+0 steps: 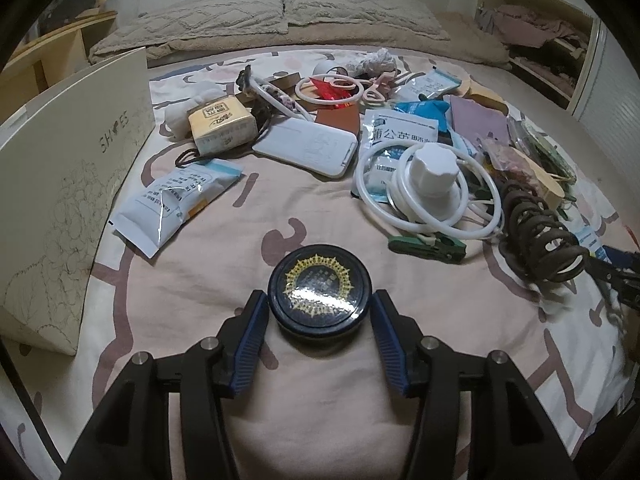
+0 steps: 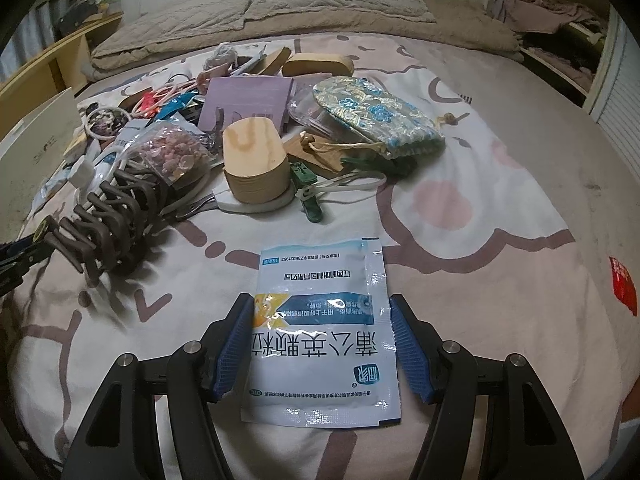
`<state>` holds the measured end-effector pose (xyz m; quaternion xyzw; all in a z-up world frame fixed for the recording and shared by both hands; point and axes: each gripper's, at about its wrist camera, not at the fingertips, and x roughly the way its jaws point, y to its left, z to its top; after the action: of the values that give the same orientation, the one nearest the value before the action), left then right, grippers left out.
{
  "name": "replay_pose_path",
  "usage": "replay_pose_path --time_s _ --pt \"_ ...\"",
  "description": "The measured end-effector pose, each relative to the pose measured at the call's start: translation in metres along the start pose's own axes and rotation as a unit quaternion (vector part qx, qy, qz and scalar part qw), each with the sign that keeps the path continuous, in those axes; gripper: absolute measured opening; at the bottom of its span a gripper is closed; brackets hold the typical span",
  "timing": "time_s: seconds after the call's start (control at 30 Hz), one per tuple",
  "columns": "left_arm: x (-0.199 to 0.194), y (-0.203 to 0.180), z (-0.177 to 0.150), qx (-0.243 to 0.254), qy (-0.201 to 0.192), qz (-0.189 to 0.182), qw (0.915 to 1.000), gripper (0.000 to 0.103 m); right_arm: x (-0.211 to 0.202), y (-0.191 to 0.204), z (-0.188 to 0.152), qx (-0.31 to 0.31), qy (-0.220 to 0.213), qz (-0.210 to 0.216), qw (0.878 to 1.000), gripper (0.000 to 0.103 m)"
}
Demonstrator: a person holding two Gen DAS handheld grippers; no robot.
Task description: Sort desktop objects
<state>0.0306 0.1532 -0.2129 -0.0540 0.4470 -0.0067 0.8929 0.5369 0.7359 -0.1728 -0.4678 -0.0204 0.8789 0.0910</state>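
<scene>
Between the blue pads of the left hand-held gripper (image 1: pixel 319 308) sits a round dark tin (image 1: pixel 319 290) with a gold sunburst on its lid, resting on the patterned bedsheet (image 1: pixel 208 280). Its jaws stand just beside the tin's rim on both sides; a thin gap shows on the right, while on the left it is too close to tell whether the pad touches. Ahead and to its left lies a white sachet (image 1: pixel 176 204), and further left a cream shoebox (image 1: pixel 76 184) stands against the bed's edge. Ahead and to its right, a white lidded jar (image 1: pixel 430 178) sits inside a loop of white tubing (image 1: pixel 486 200), with a green clip (image 1: pixel 428 245) in front and a brown claw hair clip (image 1: pixel 540 236) further right.

Partly open, the right hand-held gripper (image 2: pixel 322 324) straddles a flat white-and-blue medicine sachet (image 2: pixel 322 328) lying on the sheet; both pads stand just clear of its edges. Ahead of it a wooden oval box (image 2: pixel 254 168) sits on a white disc, and ahead to its right lies a blue brocade pouch (image 2: pixel 376 120).
</scene>
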Motion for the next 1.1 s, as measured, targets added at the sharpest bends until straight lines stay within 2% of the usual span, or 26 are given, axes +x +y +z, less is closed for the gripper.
replay_pose_path --time_s 0.17,0.23,0.4,0.47,0.5,0.6,0.83,0.93,1.1 --pt "0.0 0.002 0.0 0.012 0.006 -0.008 0.9999 0.056 -0.013 -0.008 -0.002 0.003 0.001 0.019 1.0 0.069" --pt "0.0 0.002 0.0 0.025 0.006 -0.016 0.9995 0.056 -0.018 -0.011 -0.003 0.0 0.0 0.014 1.0 0.078" --pt "0.0 0.002 -0.001 0.039 0.005 -0.021 0.999 0.058 -0.024 -0.005 -0.008 -0.05 0.011 0.022 0.998 0.081" --pt "0.001 0.002 -0.001 0.042 0.005 -0.026 0.9987 0.058 -0.02 0.0 -0.01 -0.066 0.022 0.018 0.997 0.085" --pt "0.0 0.001 -0.001 0.044 0.005 -0.028 0.9987 0.058 -0.016 0.003 -0.011 -0.081 0.031 0.013 0.996 0.091" --pt "0.001 0.002 -0.001 0.062 0.007 -0.042 0.9972 0.058 -0.01 0.009 -0.015 -0.104 0.045 0.004 0.994 0.091" --pt "0.003 0.0 0.001 0.076 0.01 -0.059 0.9953 0.061 -0.008 -0.016 -0.01 -0.069 0.055 -0.024 0.996 0.092" --pt "0.003 0.0 0.002 0.085 0.012 -0.068 0.994 0.061 -0.006 -0.038 -0.007 -0.027 0.058 -0.049 0.997 0.092" --pt "0.006 -0.004 0.005 0.096 0.015 -0.068 0.9929 0.062 -0.008 -0.067 -0.007 0.05 0.051 -0.068 0.995 0.092"
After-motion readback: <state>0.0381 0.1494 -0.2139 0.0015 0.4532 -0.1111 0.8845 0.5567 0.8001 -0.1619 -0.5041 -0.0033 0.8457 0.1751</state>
